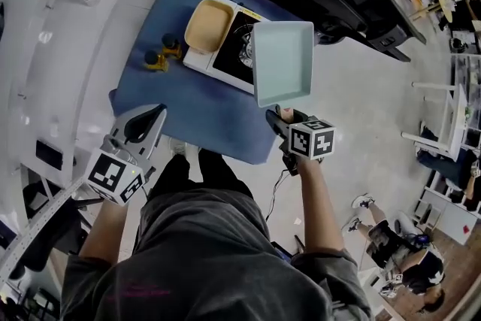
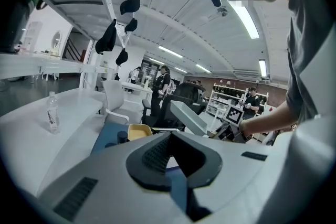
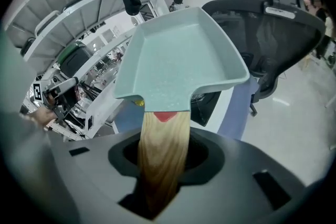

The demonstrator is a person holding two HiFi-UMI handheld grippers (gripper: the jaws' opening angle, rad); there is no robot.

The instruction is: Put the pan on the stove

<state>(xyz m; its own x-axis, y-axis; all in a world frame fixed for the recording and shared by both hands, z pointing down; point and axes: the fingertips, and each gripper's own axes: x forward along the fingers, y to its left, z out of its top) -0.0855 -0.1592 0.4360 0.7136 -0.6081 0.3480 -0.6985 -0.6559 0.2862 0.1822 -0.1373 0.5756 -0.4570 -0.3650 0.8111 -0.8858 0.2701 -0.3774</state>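
A pale green square pan (image 1: 283, 60) with a wooden handle (image 3: 164, 136) hangs in the air over the right edge of the stove (image 1: 234, 49). My right gripper (image 1: 279, 119) is shut on that handle, with the pan (image 3: 181, 57) tilted up and away from me. The white stove with its black cooktop stands on a blue-covered table (image 1: 203, 113). A yellow square dish (image 1: 208, 25) lies on the stove's left part. My left gripper (image 1: 159, 113) hovers at the table's near left corner; its jaws (image 2: 169, 139) meet at the tips with nothing between them.
Small yellow and dark items (image 1: 159, 56) lie on the cloth left of the stove. A clear bottle (image 2: 51, 112) stands on the white curved counter (image 1: 68, 34) to the left. A black office chair (image 1: 353, 0) is behind the table on the right. People stand farther off.
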